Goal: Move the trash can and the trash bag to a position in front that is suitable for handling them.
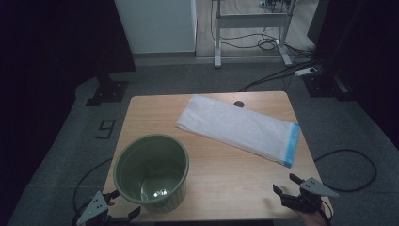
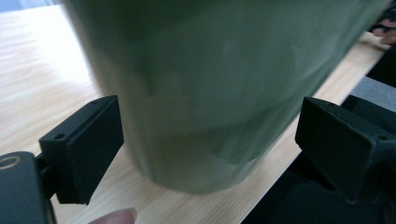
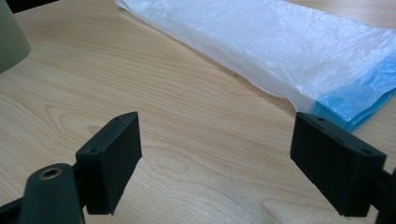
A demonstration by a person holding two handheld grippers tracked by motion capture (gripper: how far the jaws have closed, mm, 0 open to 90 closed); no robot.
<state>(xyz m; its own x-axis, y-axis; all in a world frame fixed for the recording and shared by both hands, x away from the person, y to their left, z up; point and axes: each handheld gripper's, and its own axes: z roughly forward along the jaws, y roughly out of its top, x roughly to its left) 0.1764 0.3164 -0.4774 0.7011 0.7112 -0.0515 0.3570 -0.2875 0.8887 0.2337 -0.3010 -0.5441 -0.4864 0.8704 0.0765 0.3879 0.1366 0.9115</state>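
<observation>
Green bin (image 1: 151,172), lower left of the high view, upright at the tabletop's (image 1: 226,174) near edge. Round, ribbed plastic, open mouth, empty with a glossy floor. Likely set near so the left hand-held gripper (image 1: 120,205) can steady it; in the left gripper view its jaws stand apart either side of the bin wall (image 2: 210,93), not pressing. White bag (image 1: 237,128) with blue end lies flat across the upper centre, folded, probably the liner. Right hand-held gripper (image 1: 288,184), lower right, jaws apart over bare wood, bag (image 3: 280,51) just ahead.
</observation>
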